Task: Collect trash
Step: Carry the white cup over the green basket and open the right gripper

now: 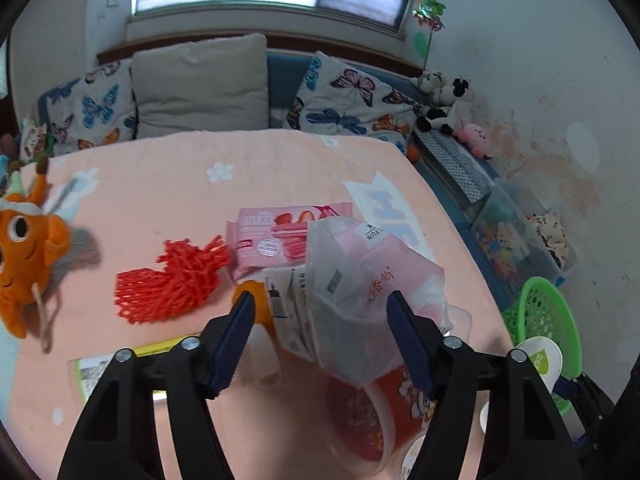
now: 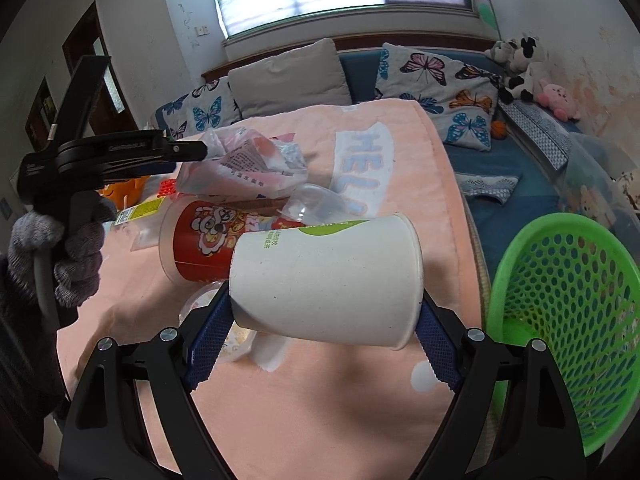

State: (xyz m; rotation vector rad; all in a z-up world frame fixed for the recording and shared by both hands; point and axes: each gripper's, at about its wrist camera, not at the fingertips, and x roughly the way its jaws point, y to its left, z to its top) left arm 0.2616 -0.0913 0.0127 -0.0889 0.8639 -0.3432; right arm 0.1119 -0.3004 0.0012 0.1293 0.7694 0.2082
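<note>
While the right gripper (image 2: 324, 320) clamps a white paper cup (image 2: 328, 276), the left gripper (image 1: 320, 324) straddles a crumpled wrapper (image 1: 360, 280), half-open.

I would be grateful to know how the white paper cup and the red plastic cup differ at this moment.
The white paper cup sits gripped between the right gripper's jaws, off the blanket; the red plastic cup lies ungripped on the pink blanket. The white one is opaque with green print, the red one carries a cartoon print. Both lie sideways.
</note>
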